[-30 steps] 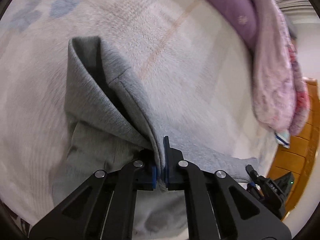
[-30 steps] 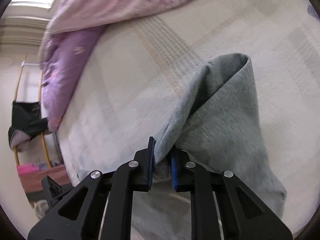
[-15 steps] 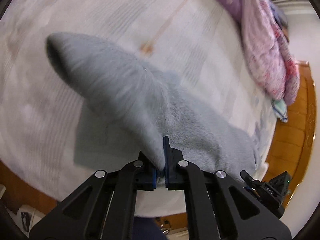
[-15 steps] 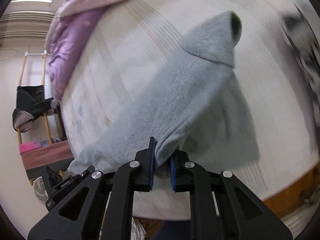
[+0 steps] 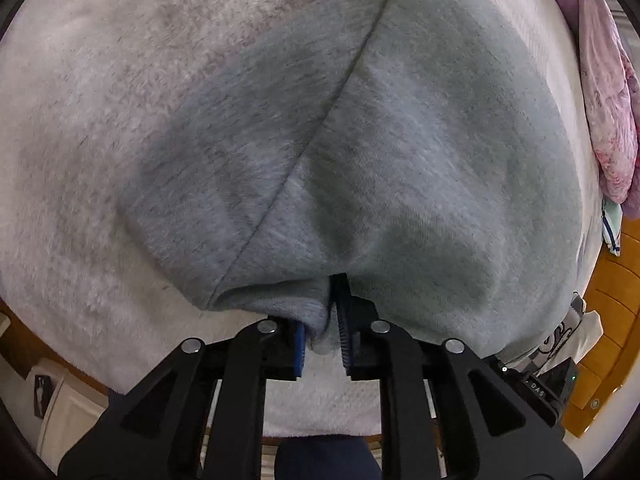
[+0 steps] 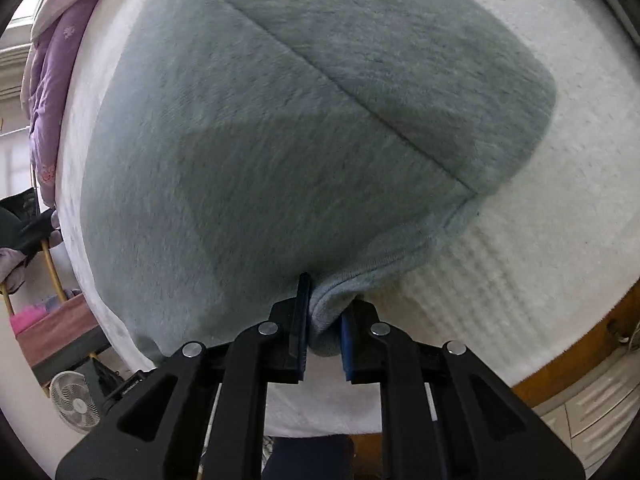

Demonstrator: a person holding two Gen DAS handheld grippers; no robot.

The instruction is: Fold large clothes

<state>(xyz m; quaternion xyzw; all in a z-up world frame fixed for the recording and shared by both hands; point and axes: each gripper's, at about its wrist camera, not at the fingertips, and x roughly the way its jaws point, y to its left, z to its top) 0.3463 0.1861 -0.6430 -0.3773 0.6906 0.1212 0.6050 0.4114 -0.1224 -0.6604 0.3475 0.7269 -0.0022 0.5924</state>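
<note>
Bed (image 5: 80, 128), white fleece cover: grey garment (image 5: 400, 140) fills frame centre. Left hand-held gripper (image 5: 322, 336) and right hand-held gripper (image 6: 322, 334) each pinch its near edge, jaws narrowly parted around bunched cloth. Advice: hold corners level, hem taut.

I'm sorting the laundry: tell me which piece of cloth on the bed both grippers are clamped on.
The grey sweatshirt, spread over the white bed cover. The pink-purple quilt lies bunched at the far edge, untouched.

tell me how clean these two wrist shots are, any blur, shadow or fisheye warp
Left wrist: the grey garment and the white bed cover look smeared, with soft dark shadow patches on the cloth; the left gripper stays sharp. Right wrist: same streaky cloth, a big angular shadow, the right gripper crisp, the bed edge bowed by the fisheye.
</note>
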